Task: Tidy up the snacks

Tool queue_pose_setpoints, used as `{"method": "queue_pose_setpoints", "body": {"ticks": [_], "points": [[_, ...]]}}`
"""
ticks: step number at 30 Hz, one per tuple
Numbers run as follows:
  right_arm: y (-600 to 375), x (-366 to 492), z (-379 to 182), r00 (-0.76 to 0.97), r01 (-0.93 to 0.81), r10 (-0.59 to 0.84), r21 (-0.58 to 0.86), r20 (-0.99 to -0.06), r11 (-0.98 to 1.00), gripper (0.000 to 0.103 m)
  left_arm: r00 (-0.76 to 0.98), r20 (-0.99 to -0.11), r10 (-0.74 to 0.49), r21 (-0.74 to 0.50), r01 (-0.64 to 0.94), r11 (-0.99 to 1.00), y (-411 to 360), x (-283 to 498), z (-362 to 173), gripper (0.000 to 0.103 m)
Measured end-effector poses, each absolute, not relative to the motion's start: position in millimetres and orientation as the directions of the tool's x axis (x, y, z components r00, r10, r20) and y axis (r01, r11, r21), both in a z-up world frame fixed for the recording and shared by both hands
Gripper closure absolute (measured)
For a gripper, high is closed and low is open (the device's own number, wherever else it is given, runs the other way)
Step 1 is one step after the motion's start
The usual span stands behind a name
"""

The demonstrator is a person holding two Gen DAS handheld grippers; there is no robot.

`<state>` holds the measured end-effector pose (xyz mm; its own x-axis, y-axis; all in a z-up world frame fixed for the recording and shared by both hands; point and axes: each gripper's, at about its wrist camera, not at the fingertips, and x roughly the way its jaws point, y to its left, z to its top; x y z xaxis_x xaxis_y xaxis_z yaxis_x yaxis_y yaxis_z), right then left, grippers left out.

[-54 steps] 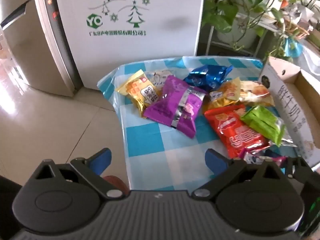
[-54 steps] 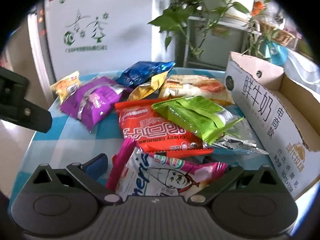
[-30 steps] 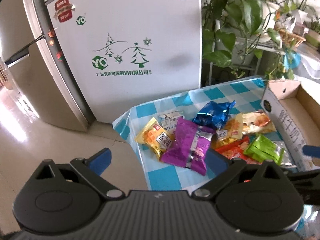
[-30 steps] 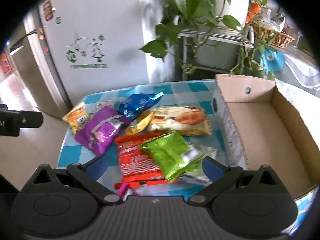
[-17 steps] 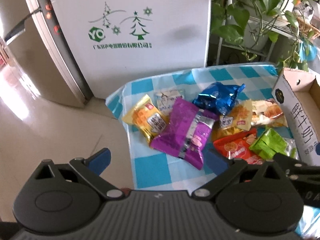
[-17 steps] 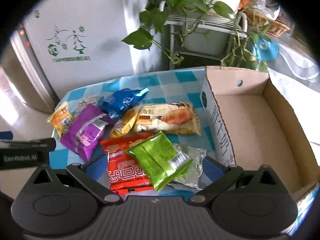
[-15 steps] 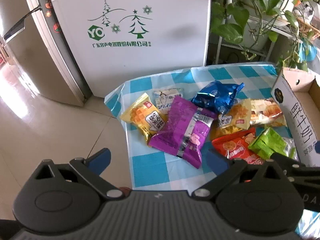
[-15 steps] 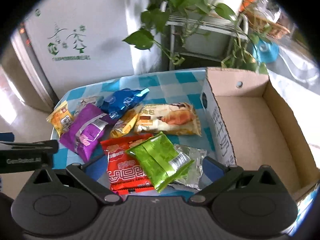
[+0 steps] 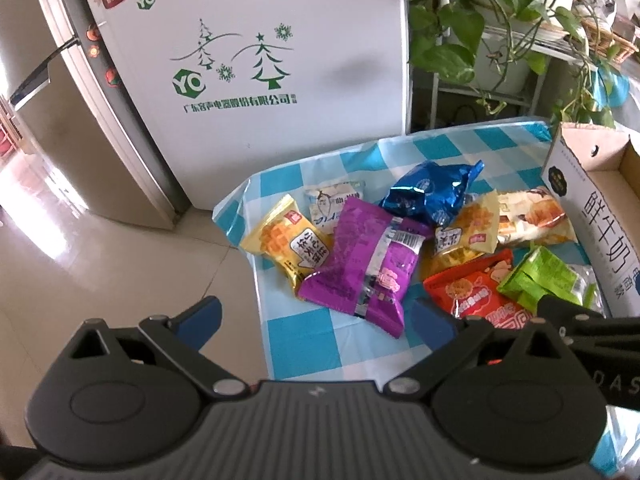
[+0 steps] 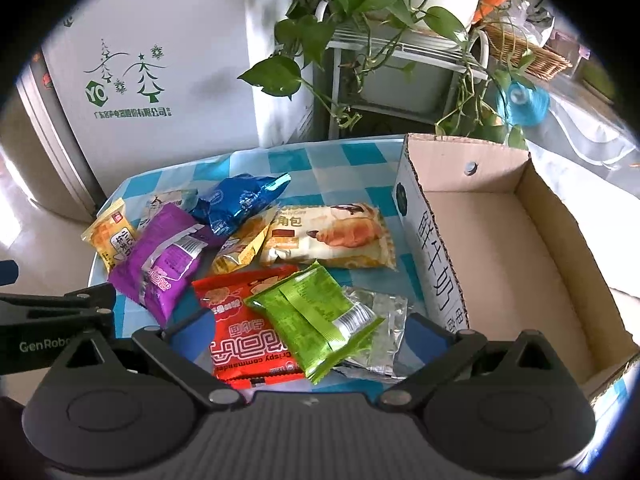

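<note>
- The left claw [image 9: 314, 318] is held spread apart and empty at the lower centre of the frame, above the purple packet [image 9: 366, 270]
- The right claw [image 10: 308, 330] is likewise spread wide with nothing gripped, over the red packet [image 10: 244, 324] and green packet [image 10: 316, 316]
- Snacks are piled on the checked tabletop [image 10: 340, 160], left of the cardboard box [image 10: 496, 240]

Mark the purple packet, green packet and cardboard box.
purple packet [image 9: 362, 268], left wrist view, middle of the wrapper.
green packet [image 10: 316, 312], right wrist view, centre seam.
cardboard box [image 10: 436, 264], right wrist view, printed side wall.
</note>
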<state>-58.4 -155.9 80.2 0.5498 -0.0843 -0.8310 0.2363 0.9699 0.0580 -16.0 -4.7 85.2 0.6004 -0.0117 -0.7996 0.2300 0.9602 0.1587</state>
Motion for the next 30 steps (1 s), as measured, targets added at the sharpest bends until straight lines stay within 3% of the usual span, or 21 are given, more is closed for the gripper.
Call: {"method": "queue_pose_setpoints", "body": {"ticks": [30], "points": [[-152.2, -54.5, 79.6, 0.535, 0.248, -0.122, 0.018, -0.836, 0.969, 0.0, 0.612, -0.79, 0.016, 0.2, 0.233, 0.952, -9.8, -16.2, 82.8, 0.008]]}}
